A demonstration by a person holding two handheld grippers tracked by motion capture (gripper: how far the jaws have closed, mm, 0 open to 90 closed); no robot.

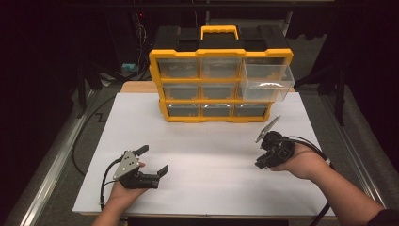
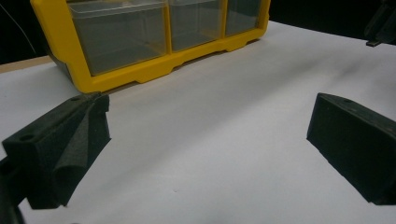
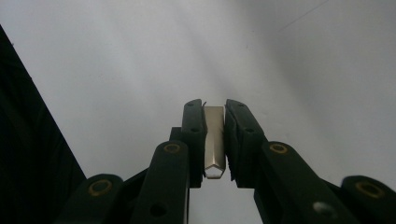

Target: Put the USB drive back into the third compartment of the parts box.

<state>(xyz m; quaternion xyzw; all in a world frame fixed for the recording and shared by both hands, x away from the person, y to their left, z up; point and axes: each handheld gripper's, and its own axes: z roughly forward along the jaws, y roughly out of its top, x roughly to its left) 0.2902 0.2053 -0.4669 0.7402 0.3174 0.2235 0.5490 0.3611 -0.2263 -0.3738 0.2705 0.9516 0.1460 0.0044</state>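
A yellow and black drawer organizer [image 1: 179, 55] stands at the far middle of the white board [image 1: 211, 188]; its top right clear drawer [image 1: 266, 81] is pulled out. My left gripper [image 1: 151, 160] rests low at the near left, open, with nothing between its jaws. In the left gripper view the open left gripper [image 2: 208, 112] faces the organizer's [image 2: 140, 74] bottom row. My right gripper [image 1: 260, 164] hovers at the near right, pointing down at the board. In the right gripper view the right gripper [image 3: 215, 109] is shut on a small silvery metal piece [image 3: 215, 140].
The board lies on a wooden table [image 1: 136, 86] with metal rails [image 1: 47, 179] along both sides. Cables [image 1: 80, 141] trail off to the left. Bare white board spreads between the grippers and the organizer.
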